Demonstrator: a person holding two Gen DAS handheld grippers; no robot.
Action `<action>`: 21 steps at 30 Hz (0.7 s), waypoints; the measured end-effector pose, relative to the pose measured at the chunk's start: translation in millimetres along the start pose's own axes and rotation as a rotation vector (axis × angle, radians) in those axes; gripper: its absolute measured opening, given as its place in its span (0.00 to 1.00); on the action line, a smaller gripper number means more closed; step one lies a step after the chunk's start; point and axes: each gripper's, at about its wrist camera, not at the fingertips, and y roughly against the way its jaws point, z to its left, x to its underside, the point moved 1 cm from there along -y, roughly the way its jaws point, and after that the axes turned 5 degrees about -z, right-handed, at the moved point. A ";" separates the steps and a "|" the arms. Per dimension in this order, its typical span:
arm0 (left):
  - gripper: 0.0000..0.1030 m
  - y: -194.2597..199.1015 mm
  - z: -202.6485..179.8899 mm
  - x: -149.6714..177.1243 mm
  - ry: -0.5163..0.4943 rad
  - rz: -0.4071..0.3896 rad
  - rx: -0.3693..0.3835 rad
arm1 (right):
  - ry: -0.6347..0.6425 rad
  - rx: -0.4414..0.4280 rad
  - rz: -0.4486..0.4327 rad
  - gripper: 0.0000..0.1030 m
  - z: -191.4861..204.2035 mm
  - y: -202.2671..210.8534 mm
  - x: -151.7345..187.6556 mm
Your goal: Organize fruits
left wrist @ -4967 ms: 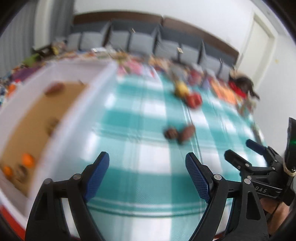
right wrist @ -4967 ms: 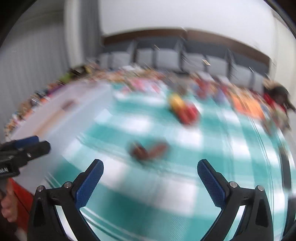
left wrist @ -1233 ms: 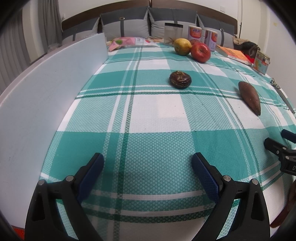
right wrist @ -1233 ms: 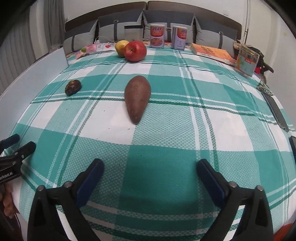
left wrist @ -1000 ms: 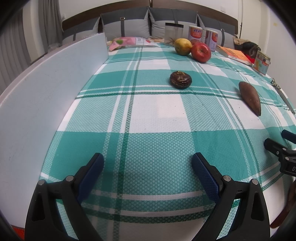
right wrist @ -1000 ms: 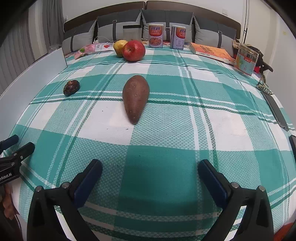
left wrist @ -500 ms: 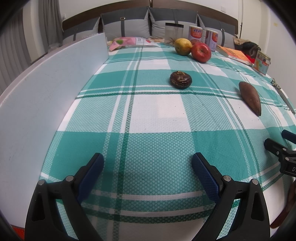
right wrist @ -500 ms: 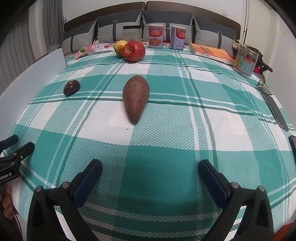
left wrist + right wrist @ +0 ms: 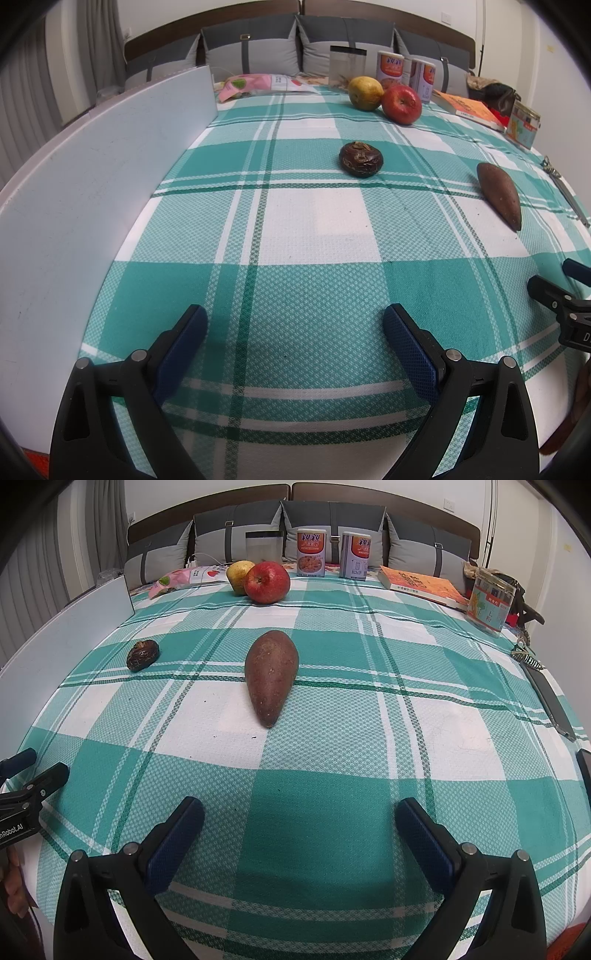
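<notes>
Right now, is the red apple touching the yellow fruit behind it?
Cannot tell. In both wrist views the red apple overlaps the yellow fruit, so no gap or contact shows.

We look low across the checked tablecloth from the left wrist camera, its open left gripper filling the bottom of the frame and a white panel running up the left edge. From the right wrist camera we face the same way, the right gripper at the bottom. Both views share the sweet potato, red apple and grey cushions across the top.
</notes>
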 end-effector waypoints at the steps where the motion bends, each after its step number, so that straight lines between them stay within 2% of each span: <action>1: 0.95 -0.3 0.1 -0.4 0.000 0.000 0.000 | 0.000 0.000 0.000 1.00 0.0 0.0 0.0; 11: 0.95 0.2 0.2 0.4 0.002 0.002 0.002 | -0.001 0.000 -0.001 1.00 0.0 0.0 0.3; 14: 0.94 -1.8 3.8 -3.4 0.016 0.030 0.021 | -0.001 0.000 -0.001 1.00 0.0 -0.1 0.3; 16: 0.93 -3.2 5.9 -8.7 0.026 0.057 0.051 | -0.001 0.000 -0.001 1.00 0.0 0.0 0.3; 19: 0.93 -8.0 5.6 -24.8 0.078 0.067 0.186 | -0.001 0.000 -0.001 1.00 0.0 0.0 0.5; 21: 0.92 -17.7 -0.7 -43.7 0.071 0.069 0.222 | -0.002 -0.001 -0.001 1.00 0.2 -0.1 0.1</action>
